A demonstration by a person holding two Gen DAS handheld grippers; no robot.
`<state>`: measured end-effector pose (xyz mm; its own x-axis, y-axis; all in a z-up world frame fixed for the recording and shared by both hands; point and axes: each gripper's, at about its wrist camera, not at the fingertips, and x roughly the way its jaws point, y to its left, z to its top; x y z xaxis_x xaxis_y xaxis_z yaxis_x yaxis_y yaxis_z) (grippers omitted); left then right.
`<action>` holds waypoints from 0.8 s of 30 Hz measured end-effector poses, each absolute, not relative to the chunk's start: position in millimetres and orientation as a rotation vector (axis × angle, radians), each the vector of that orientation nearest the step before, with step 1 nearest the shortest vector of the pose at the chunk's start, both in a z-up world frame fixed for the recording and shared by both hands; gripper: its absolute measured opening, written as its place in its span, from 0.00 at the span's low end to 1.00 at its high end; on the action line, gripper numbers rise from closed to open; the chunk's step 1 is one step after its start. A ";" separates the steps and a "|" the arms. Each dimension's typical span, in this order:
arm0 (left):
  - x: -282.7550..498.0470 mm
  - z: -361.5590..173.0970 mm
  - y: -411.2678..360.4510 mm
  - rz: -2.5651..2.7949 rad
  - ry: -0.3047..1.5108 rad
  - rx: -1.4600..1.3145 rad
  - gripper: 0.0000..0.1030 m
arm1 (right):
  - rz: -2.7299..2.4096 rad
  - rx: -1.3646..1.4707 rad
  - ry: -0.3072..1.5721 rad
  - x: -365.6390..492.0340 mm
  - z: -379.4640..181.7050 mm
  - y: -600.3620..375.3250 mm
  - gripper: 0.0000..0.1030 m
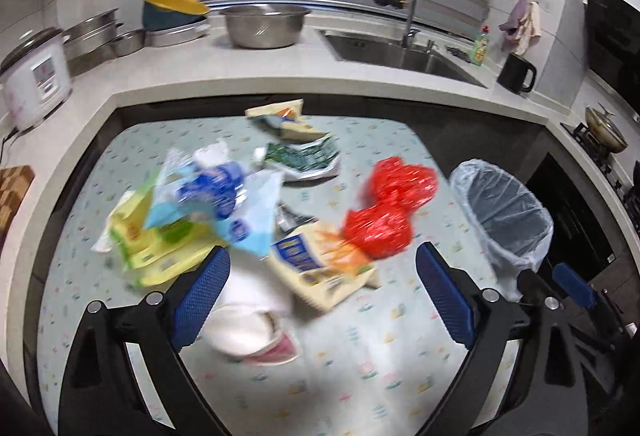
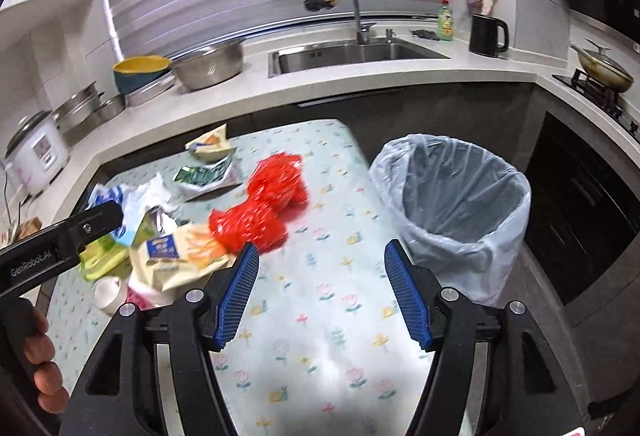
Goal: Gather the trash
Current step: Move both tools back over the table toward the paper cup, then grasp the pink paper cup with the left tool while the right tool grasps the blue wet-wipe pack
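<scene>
Trash lies in a heap on the patterned table [image 1: 360, 368]: a red plastic bag [image 1: 388, 207], a yellow snack wrapper [image 1: 320, 268], a blue and white wrapper [image 1: 216, 191], a green-yellow packet [image 1: 156, 248], a dark green wrapper [image 1: 304, 155] and a white cup [image 1: 248, 316]. My left gripper [image 1: 324, 292] is open and empty above the cup and yellow wrapper. My right gripper [image 2: 322, 292] is open and empty over bare table, right of the red bag [image 2: 264, 211]. A bin with a clear liner [image 2: 452, 203] stands off the table's right edge; it also shows in the left wrist view [image 1: 504, 211].
A counter wraps behind the table with a rice cooker [image 1: 32, 83], steel bowls [image 1: 264, 23], a sink [image 2: 360, 51] with a tap, a black kettle [image 2: 488, 33] and a stove with a pan [image 2: 604, 69]. Dark cabinets stand behind the bin.
</scene>
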<state>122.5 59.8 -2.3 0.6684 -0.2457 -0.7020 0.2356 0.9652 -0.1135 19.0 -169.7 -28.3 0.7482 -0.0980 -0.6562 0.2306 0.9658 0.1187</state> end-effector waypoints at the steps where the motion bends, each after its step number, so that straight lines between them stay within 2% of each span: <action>1: 121.2 -5.9 67.5 -0.259 0.802 -0.013 0.89 | -0.174 0.199 0.708 18.3 -30.7 -165.0 0.61; 11: 105.8 -55.6 113.7 -0.191 0.905 -0.038 0.92 | -0.137 0.201 0.762 18.4 -55.9 -128.3 0.61; 24: 123.9 -91.0 108.1 -0.202 0.915 -0.041 0.92 | -0.128 0.206 0.810 23.3 -73.0 -123.0 0.61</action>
